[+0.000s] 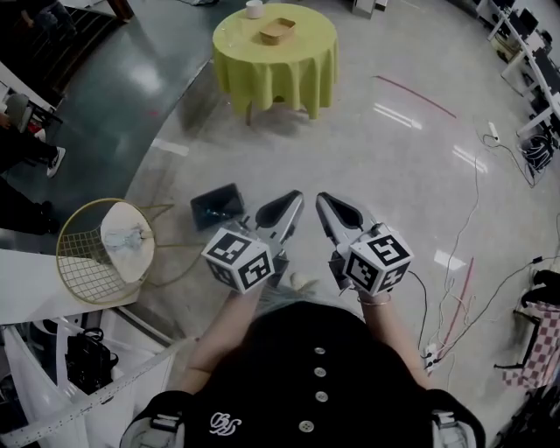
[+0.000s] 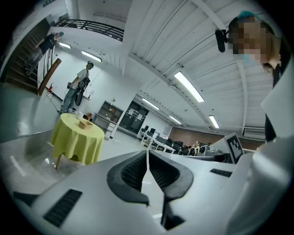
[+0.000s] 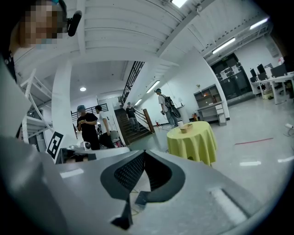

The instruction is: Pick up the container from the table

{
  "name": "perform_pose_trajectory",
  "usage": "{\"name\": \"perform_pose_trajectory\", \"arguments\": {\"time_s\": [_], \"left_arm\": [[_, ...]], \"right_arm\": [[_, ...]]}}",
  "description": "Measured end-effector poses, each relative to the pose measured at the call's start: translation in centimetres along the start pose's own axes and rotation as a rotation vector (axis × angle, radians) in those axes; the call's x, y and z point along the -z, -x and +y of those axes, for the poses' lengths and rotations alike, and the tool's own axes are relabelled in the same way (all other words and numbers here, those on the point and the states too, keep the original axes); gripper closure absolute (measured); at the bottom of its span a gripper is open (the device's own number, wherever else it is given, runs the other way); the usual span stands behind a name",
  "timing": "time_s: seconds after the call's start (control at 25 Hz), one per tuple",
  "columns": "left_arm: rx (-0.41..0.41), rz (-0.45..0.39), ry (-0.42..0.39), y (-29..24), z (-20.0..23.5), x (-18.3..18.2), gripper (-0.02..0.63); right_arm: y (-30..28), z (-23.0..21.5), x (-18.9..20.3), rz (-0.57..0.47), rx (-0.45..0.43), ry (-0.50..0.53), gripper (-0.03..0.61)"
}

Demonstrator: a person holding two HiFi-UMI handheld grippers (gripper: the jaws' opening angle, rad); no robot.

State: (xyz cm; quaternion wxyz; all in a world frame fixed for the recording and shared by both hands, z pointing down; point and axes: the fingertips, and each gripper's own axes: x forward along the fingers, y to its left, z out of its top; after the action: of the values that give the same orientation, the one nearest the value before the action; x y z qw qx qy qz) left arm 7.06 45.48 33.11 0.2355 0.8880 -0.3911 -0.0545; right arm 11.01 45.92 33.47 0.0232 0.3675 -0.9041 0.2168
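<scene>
Container [image 1: 277,31] on table [image 1: 289,80], floor [image 1: 376,166] open around

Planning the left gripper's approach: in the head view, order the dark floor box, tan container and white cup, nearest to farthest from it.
1. Dark box, on the floor just left of the left gripper.
2. Tan container, on the yellow table, far ahead.
3. White cup, at the table's far edge.

1. No words or numbers can be read anywhere.
2. The left cube [image 1: 238,259] and right cube [image 1: 378,259] carry only black-and-white square patterns.
3. A white curly emblem [image 1: 225,425] on the person's black top is illegible.
</scene>
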Motion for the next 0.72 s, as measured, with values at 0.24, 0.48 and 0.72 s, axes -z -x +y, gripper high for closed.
{"name": "perform_pose_trajectory", "arguments": {"time_s": [0.24,0.48,0.72], "left_arm": [[-0.009,0.005,0.017,-2.1,1.7,-0.6,0.589],[-0.006,0.012,0.032,-5.1,6.2,-1.4,0.589],[0.018,0.018,0.016,-9.0,12.1,-5.3,0.589]], "right_arm": [[-0.9,-2.7,-1.2,-0.013,0.016,-0.011,0.574],[-5.3,-5.4,-1.9,0.001,0.007,-0.010,0.574],[-12.3,-7.8,-4.6,0.003,-0.004,0.007,0.574]]}}
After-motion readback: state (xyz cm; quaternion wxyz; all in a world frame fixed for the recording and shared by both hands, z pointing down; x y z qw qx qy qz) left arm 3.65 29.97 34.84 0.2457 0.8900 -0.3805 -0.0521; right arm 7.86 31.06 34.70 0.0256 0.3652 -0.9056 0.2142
